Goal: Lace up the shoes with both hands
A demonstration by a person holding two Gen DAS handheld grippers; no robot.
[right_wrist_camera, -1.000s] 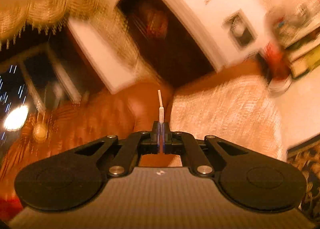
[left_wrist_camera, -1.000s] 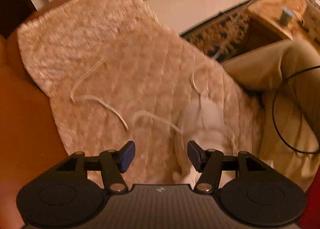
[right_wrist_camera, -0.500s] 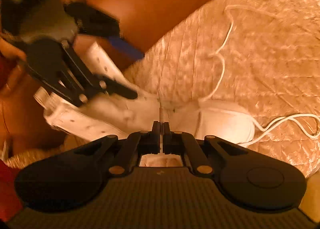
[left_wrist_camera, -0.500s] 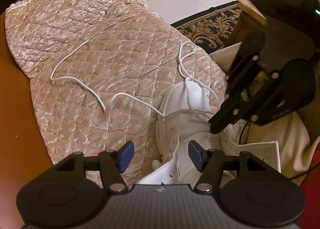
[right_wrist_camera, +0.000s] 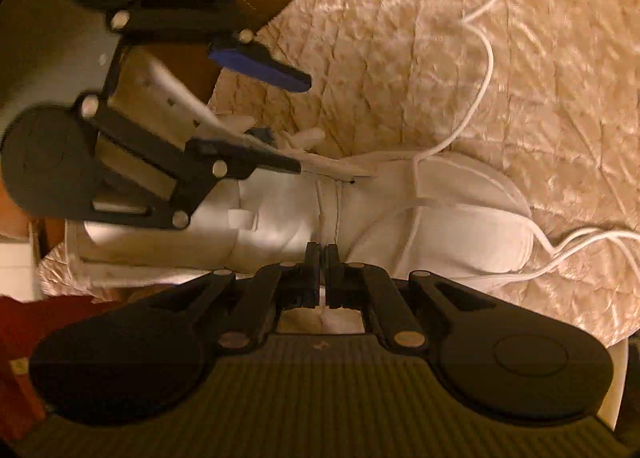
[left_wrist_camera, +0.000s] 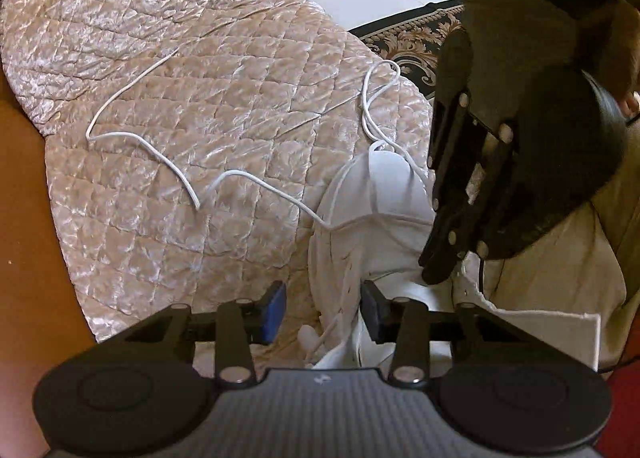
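Quilted cover is carrying the white shoe [left_wrist_camera: 376,217]; your left tongs [left_wrist_camera: 323,310] are closing around its eyelet flap [right_wrist_camera: 316,161], while your right tongs [right_wrist_camera: 323,270], shut on the lace tip [right_wrist_camera: 321,213], are pointing at it.

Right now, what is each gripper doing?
Left gripper: closing around the white shoe's eyelet flap, not clamped yet.
Right gripper: shut on the lace tip.

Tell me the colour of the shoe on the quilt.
White shoe, clearest in the left wrist view.
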